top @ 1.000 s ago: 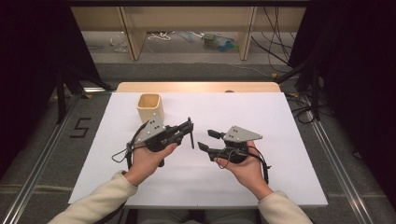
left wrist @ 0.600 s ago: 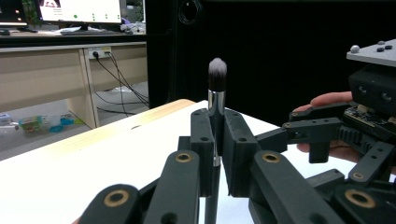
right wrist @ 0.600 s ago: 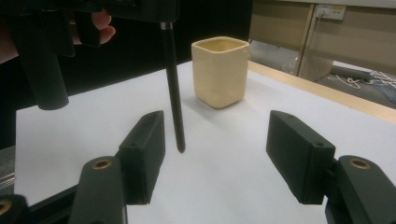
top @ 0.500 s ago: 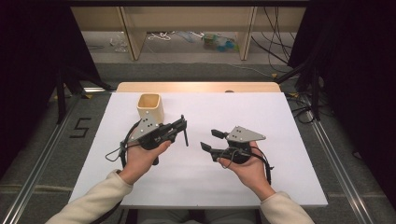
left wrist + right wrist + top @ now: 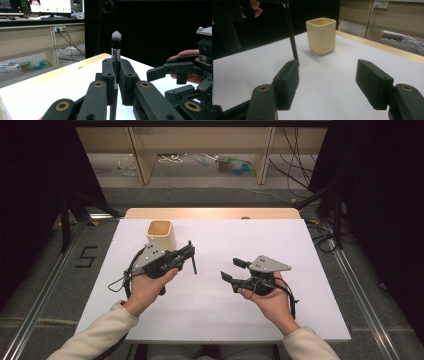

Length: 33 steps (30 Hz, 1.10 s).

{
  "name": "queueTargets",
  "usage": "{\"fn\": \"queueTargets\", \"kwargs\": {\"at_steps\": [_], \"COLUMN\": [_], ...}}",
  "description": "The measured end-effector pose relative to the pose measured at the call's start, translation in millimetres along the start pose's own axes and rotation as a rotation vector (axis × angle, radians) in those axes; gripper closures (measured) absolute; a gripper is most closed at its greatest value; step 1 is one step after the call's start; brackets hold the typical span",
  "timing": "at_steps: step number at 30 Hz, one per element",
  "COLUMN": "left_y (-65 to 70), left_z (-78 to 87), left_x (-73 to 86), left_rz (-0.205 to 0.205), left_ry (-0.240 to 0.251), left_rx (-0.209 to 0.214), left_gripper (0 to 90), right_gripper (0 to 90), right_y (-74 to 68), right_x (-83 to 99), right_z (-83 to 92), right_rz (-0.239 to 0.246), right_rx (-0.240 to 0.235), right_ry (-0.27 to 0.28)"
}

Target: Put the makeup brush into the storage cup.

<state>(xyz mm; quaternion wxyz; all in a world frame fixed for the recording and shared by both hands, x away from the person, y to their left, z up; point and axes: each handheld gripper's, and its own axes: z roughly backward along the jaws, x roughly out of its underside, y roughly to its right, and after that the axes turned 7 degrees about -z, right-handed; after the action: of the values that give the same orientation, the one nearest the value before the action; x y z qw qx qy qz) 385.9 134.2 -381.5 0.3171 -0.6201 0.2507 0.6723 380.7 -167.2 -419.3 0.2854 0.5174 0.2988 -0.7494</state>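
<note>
My left gripper point(image 5: 188, 253) is shut on a makeup brush point(image 5: 193, 260) with a black handle, which it holds above the white table left of centre. In the left gripper view the brush point(image 5: 116, 46) stands upright between the pads, its dark bristle head on top and my left gripper point(image 5: 116, 75) clamped around the silver ferrule. My right gripper point(image 5: 231, 269) hovers to the right of it, pointing left. Its jaws have just been opening and nothing is between them. A cream square cup point(image 5: 161, 234) stands behind the left gripper. The right gripper view shows my right gripper point(image 5: 327, 68) open, facing the cup point(image 5: 321, 36) and the brush handle point(image 5: 292, 40).
The white table top point(image 5: 250, 240) has a wooden strip along its far edge. Beyond it are a floor with cables and wooden desk legs. Dark curtains flank both sides. The person's right hand point(image 5: 186, 53) and its gripper appear at the right of the left gripper view.
The left gripper has shifted slightly left with the brush in it. The right gripper's jaws stand a little wider apart.
</note>
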Motion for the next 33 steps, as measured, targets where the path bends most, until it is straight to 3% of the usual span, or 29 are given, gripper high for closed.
{"fn": "queueTargets", "kwargs": {"at_steps": [6, 10, 11, 18, 20, 21, 25, 27, 33], "left_y": [-3.4, -6.5, -7.1, -10.5, -12.1, -12.6, -16.6, -18.6, -25.0], "left_z": [1.9, 3.7, 4.2, 6.9, 7.6, 8.2, 9.8, 10.0, 12.6], "left_x": [-0.7, -1.2, -1.2, -1.2, -1.7, -1.9, -2.2, -2.4, -3.8], "left_rz": [-0.005, -0.004, 0.003, 0.028, 0.028, 0.031, 0.035, 0.027, -0.001], "left_ry": [-0.001, 0.001, 0.000, -0.013, -0.012, -0.012, -0.009, -0.002, 0.001], "left_rx": [-0.010, -0.019, -0.024, -0.048, -0.049, -0.054, -0.062, -0.044, -0.079], "left_gripper": [83.9, 83.9, 83.9, 83.9, 83.9, 83.9, 83.9, 83.9, 83.9], "right_gripper": [36.0, 35.7, 35.6, 33.7, 33.3, 33.0, 32.3, 32.1, 31.5], "right_y": [2.8, 2.5, 3.9, 6.4, 4.8, 6.3, 7.8, 8.0, 13.2], "right_x": [0.5, 1.7, 1.7, 1.8, 1.9, 1.6, 1.1, 1.7, 2.2], "right_z": [3.4, 4.8, 5.2, 9.4, 10.4, 10.5, 13.7, 14.4, 22.5], "right_rz": [-0.007, -0.028, -0.009, -0.014, -0.038, -0.018, -0.015, -0.032, -0.022], "right_rx": [0.010, -0.009, 0.000, 0.009, 0.011, 0.013, 0.012, 0.007, 0.028], "right_ry": [0.003, 0.003, 0.013, 0.010, 0.005, 0.016, 0.009, 0.020, 0.031]}}
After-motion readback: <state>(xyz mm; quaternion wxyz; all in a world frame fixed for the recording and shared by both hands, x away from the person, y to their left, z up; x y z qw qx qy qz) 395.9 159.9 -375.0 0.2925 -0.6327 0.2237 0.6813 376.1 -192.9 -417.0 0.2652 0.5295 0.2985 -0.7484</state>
